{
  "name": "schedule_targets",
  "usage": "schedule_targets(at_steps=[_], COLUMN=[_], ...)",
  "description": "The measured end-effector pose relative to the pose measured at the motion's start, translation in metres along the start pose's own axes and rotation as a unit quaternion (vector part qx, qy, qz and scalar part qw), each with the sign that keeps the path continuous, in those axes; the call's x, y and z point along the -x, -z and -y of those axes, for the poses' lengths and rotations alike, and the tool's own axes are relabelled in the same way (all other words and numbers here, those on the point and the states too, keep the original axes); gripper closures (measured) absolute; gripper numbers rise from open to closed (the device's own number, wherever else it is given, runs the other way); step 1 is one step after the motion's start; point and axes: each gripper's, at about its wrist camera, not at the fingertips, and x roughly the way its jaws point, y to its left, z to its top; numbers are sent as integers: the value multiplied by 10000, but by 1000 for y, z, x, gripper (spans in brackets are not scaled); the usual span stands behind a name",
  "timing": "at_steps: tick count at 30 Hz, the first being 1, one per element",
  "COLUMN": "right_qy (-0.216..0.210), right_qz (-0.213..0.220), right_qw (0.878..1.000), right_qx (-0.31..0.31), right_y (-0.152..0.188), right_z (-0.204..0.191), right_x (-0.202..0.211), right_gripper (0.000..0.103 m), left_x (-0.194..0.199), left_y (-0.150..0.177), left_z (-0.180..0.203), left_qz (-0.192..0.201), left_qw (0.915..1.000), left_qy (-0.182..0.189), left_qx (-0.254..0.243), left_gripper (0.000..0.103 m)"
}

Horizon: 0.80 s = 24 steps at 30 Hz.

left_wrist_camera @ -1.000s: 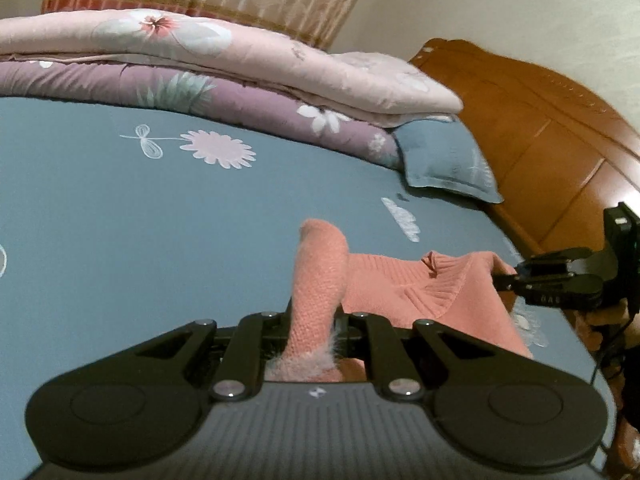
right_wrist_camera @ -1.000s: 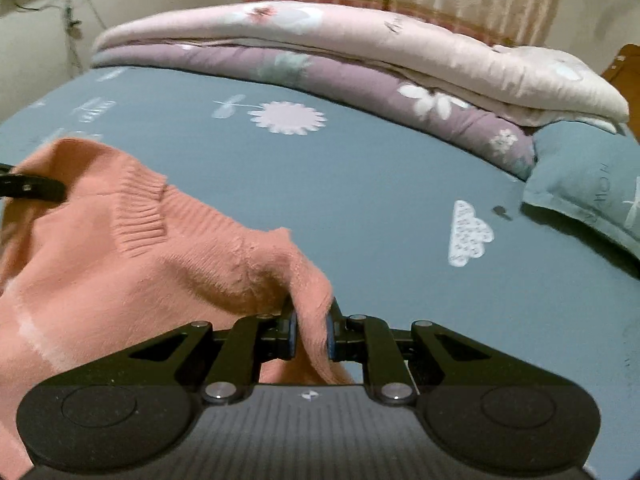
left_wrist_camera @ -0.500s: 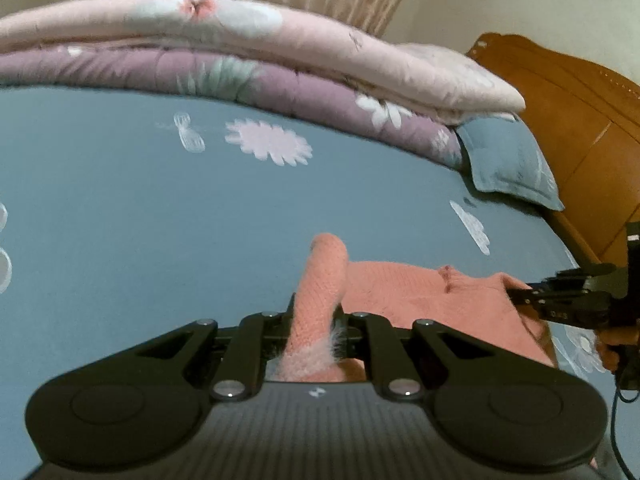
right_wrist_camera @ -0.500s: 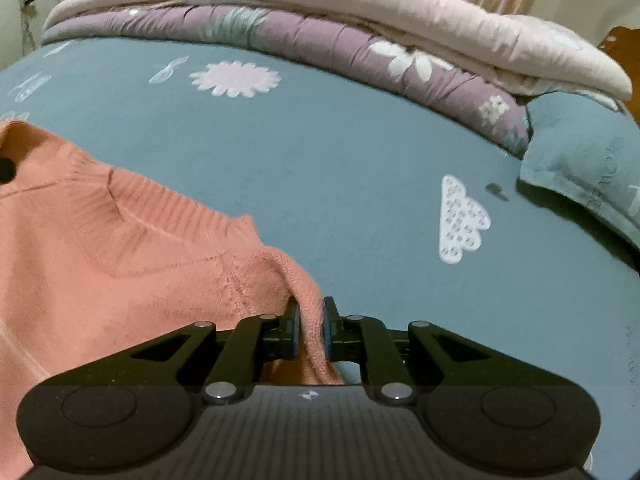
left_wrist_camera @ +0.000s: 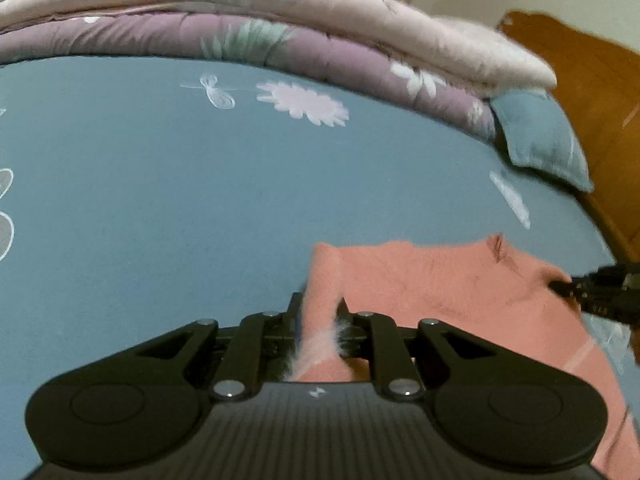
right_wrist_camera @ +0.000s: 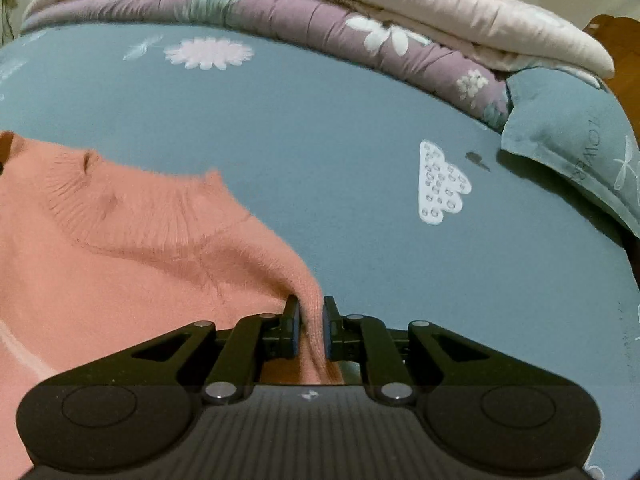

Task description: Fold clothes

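The pink sweater (right_wrist_camera: 120, 248) lies spread on the blue bedsheet (right_wrist_camera: 340, 140), collar up toward the folded quilts (left_wrist_camera: 280, 20) (two of them, stacked). The right gripper (right_wrist_camera: 308, 320) pinches one shoulder edge tight. The left gripper (left_wrist_camera: 320, 312) has the other edge between its jaws, which are easing open.

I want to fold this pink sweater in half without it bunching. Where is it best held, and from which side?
By its two shoulder corners, probably, from the near edge. The pink sweater lies flat, ribbed collar centred; the right gripper pinches one shoulder fold. The left gripper, jaws opening, has the other between its fingers.
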Motion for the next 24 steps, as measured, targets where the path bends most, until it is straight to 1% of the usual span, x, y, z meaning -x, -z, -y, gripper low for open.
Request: schedule_targets(at_steps=[2, 5, 7, 10, 11, 12, 13, 14, 15, 17, 18, 20, 21, 22, 24], right_qy=[24, 85, 119, 71, 65, 74, 87, 101, -4, -236, -352, -406, -372, -336, -357], right_qz=[-37, -84, -97, -96, -94, -100, -139, -181, -134, -23, 32, 224, 260, 290, 237], right_qw=[10000, 9998, 9996, 9999, 9999, 9999, 9997, 9992, 9989, 9974, 9961, 9946, 9939, 9930, 9900], right_qx=[63, 153, 235, 96, 24, -82, -206, -332, -451, -687, -805, -924, -1009, -1096, -1346], right_y=[3, 3, 3, 4, 4, 5, 6, 7, 13, 25, 31, 52, 64, 76, 106], right_z=[-3, -8, -10, -4, -1, 3, 6, 10, 13, 20, 24, 22, 21, 20, 13], right_x=[-9, -14, -14, -15, -15, -14, -12, -9, 1, 22, 32, 62, 74, 86, 106], right_gripper=[87, 87, 87, 87, 82, 72, 67, 53, 47, 46, 43, 38, 35, 35, 35], left_x=[-17, -15, -16, -15, -13, -9, -6, -1, 10, 32, 46, 72, 83, 93, 108], left_y=[7, 4, 2, 2, 3, 6, 8, 11, 16, 27, 33, 48, 56, 64, 83], left_z=[-7, -10, -10, -8, -8, -7, -6, -4, 0, 8, 12, 18, 21, 25, 34], left_qz=[-331, -291, -335, -345, -346, -351, -356, -347, -253, -62, 63, 232, 230, 224, 144], left_qw=[9994, 9993, 9991, 9991, 9990, 9989, 9987, 9987, 9991, 9993, 9992, 9990, 9990, 9989, 9988], left_qy=[-28, 64, 35, 7, 4, -13, -30, -57, -140, -304, -360, -367, -382, -402, -464], left_qx=[70, 239, 244, 260, 276, 316, 355, 381, 323, 209, 165, 121, 93, 67, 52], left_gripper=[86, 86, 86, 85, 84, 82, 79, 76, 74, 64, 60, 46, 43, 41, 41])
